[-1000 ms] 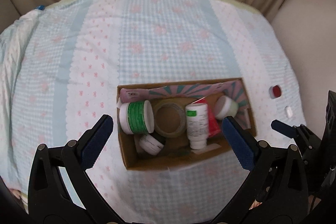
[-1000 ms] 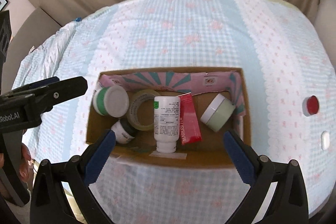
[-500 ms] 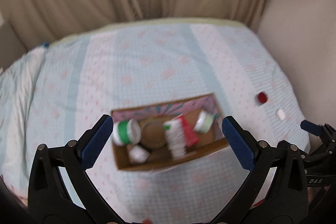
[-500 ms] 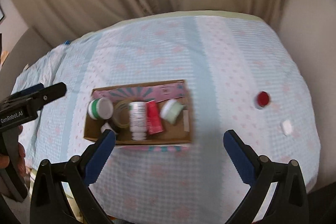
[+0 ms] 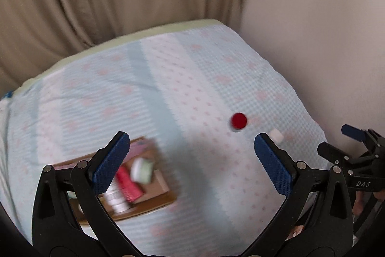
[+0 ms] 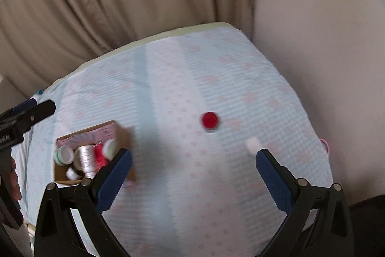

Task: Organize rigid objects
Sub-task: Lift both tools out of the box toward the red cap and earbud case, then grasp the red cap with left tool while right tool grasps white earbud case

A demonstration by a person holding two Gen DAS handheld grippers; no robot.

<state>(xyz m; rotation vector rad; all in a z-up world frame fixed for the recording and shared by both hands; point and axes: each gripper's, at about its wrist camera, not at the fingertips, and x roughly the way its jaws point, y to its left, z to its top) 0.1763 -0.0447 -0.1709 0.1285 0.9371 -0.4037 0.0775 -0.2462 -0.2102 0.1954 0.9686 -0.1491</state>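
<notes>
Overhead, both claws spread wide and holding nothing: left claw, right claw. Cardboard box on the checked cloth at lower left, packed with a red tube, white bottle and pale green jar. Red cap well apart to its right; small white piece near the right claw's right finger.

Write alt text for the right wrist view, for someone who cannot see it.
An open blue-padded right gripper hangs over a pale blue checked cloth, aimed toward a small round red cap and a small white piece. A brown cardboard box of bottles sits left.
</notes>
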